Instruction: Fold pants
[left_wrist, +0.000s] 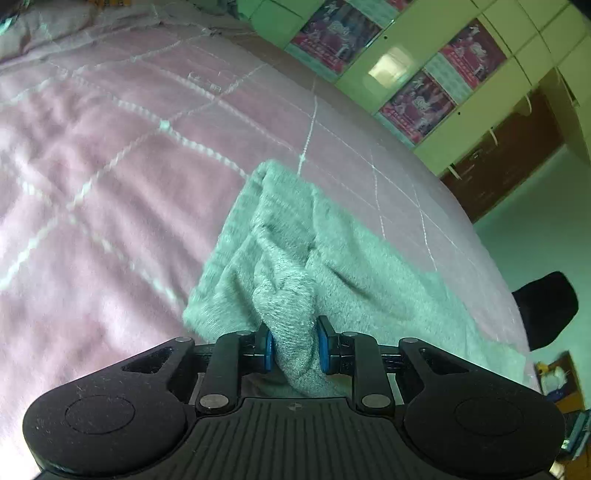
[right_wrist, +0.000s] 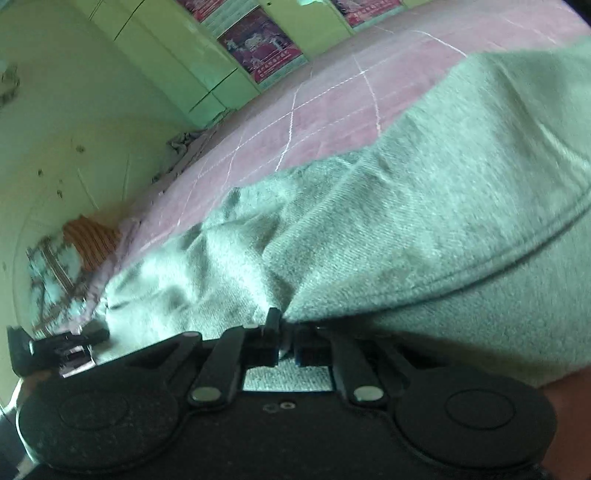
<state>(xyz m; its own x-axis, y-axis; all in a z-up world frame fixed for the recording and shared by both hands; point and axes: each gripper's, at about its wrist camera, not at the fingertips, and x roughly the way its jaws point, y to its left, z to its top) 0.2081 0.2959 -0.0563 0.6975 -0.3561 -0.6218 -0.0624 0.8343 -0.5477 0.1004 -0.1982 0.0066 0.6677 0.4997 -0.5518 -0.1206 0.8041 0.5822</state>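
Observation:
The grey fleece pants (left_wrist: 295, 236) lie on a pink quilted bed (left_wrist: 110, 166). My left gripper (left_wrist: 294, 345) is shut on a bunched fold of the pants between its blue pads (left_wrist: 268, 349), and the cloth trails away from it across the bed. In the right wrist view the pants (right_wrist: 424, 221) fill most of the frame, with a seam running across. My right gripper (right_wrist: 286, 338) is shut on the pants' edge. The left gripper (right_wrist: 55, 349) shows at the far left of the right wrist view.
The bed (right_wrist: 295, 110) runs back toward green cabinets (left_wrist: 461, 92) with pink posters (right_wrist: 258, 44). A dark object (left_wrist: 546, 306) sits past the bed's right edge. Striped bedding (right_wrist: 85, 243) lies at the bed's far left end.

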